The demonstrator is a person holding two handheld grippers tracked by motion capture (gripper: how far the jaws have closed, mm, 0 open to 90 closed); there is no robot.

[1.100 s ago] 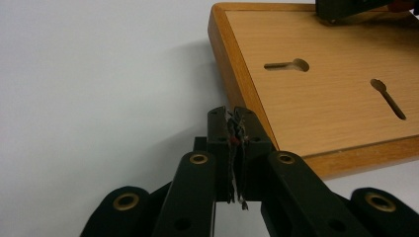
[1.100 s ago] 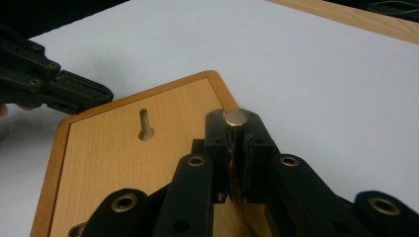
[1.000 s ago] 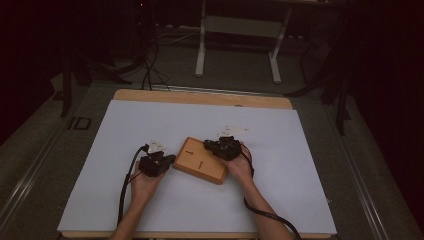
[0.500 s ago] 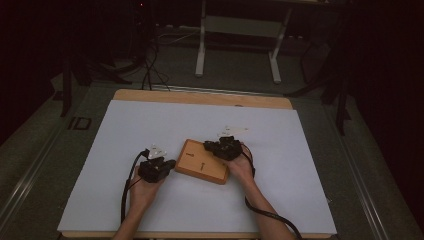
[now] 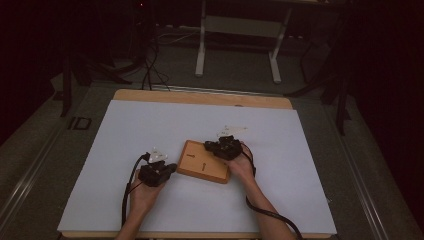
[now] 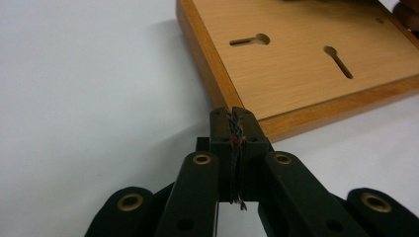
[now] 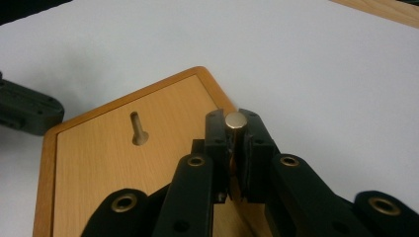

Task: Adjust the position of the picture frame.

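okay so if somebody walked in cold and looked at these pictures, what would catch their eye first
Probably the wooden board with two keyhole slots, lying near the middle of the white table between the person's two hands. Next, the right gripper over the board, shut on a small brass-coloured peg with a round head. The left gripper is closed and empty, its tips right at the board's nearest corner.

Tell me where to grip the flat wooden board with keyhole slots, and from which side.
Grip the flat wooden board by its raised edge rim, coming in level from the side. It lies flat on the white table, so only a thin edge fits between jaws; the left gripper already sits shut at its near corner.
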